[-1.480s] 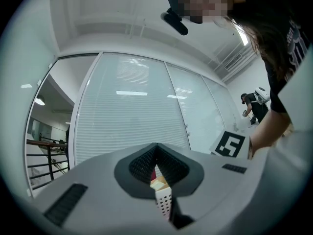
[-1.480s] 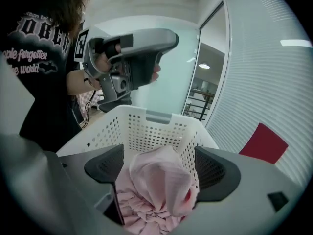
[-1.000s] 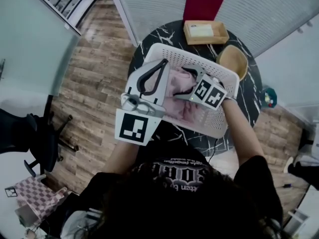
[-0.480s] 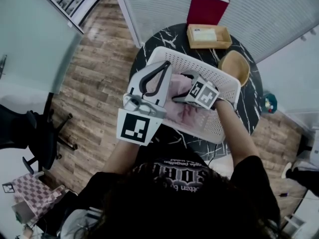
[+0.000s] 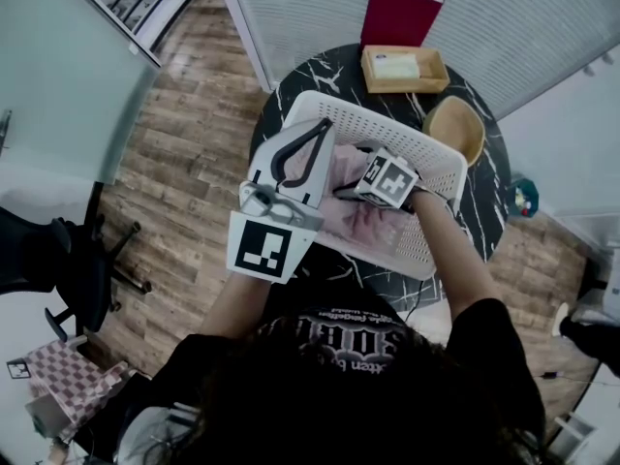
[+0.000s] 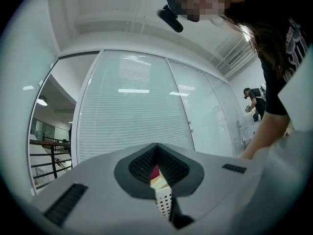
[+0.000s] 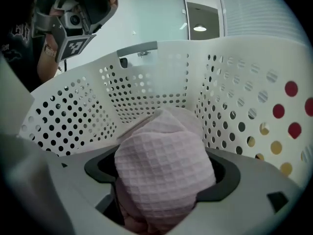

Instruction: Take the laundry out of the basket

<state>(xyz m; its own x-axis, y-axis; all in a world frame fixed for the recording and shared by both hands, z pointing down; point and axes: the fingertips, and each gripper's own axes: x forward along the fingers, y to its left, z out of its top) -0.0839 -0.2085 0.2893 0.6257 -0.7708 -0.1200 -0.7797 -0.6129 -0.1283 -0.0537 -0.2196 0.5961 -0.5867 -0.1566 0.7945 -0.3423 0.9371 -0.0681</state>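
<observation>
A white perforated laundry basket (image 5: pixel 426 139) stands on a round black marble table (image 5: pixel 295 80). Pink waffle-weave cloth (image 5: pixel 366 223) lies inside it. My right gripper (image 5: pixel 347 172) is down in the basket, and in the right gripper view it (image 7: pixel 164 180) is shut on a bunched fold of the pink cloth (image 7: pixel 164 155), with the basket's wall (image 7: pixel 73 121) behind. My left gripper (image 5: pixel 318 124) is held up over the basket's left rim. In its own view it (image 6: pixel 156 148) is shut on nothing and points at the window blinds.
A red book (image 5: pixel 399 8), a wooden tray (image 5: pixel 402 66) and a wooden bowl (image 5: pixel 455 124) sit on the table beyond the basket. A black office chair (image 5: pixel 58 260) stands on the wood floor at the left. Another person (image 6: pixel 254 102) stands far off.
My right gripper has moved left and deeper into the basket onto the pink cloth. The left gripper has stayed almost still.
</observation>
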